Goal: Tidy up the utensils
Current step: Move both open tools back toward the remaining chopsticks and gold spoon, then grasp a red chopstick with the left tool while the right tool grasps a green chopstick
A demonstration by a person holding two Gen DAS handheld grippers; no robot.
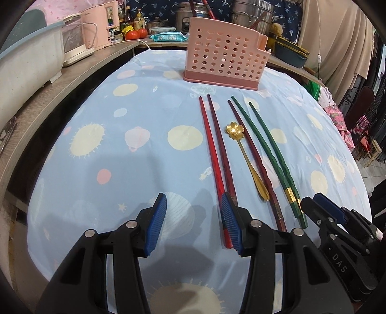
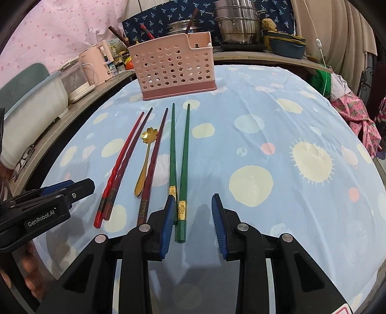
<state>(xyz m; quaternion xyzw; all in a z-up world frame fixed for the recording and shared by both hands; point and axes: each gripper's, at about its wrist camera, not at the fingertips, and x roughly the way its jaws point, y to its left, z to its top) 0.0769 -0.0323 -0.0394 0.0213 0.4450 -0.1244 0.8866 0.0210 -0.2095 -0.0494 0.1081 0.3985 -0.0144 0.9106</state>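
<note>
On the blue cloth lie a red chopstick [image 1: 212,154], two dark red chopsticks [image 1: 220,145], a gold flower spoon [image 1: 243,154] and two green chopsticks [image 1: 270,149], all pointing at a pink perforated utensil holder [image 1: 224,55]. My left gripper [image 1: 194,205] is open, low over the cloth just left of the red chopstick's handle end. My right gripper [image 2: 193,207] is open, with the handle end of one green chopstick [image 2: 183,169] between its fingers; the holder [image 2: 176,65] stands beyond. The spoon [image 2: 144,164] lies left of it.
A wooden shelf [image 1: 72,82] along the left holds a white tub, a pink kettle and bottles. Steel pots [image 2: 236,21] and blue dishes stand at the back. Pink fabric [image 2: 354,116] hangs at the table's right edge.
</note>
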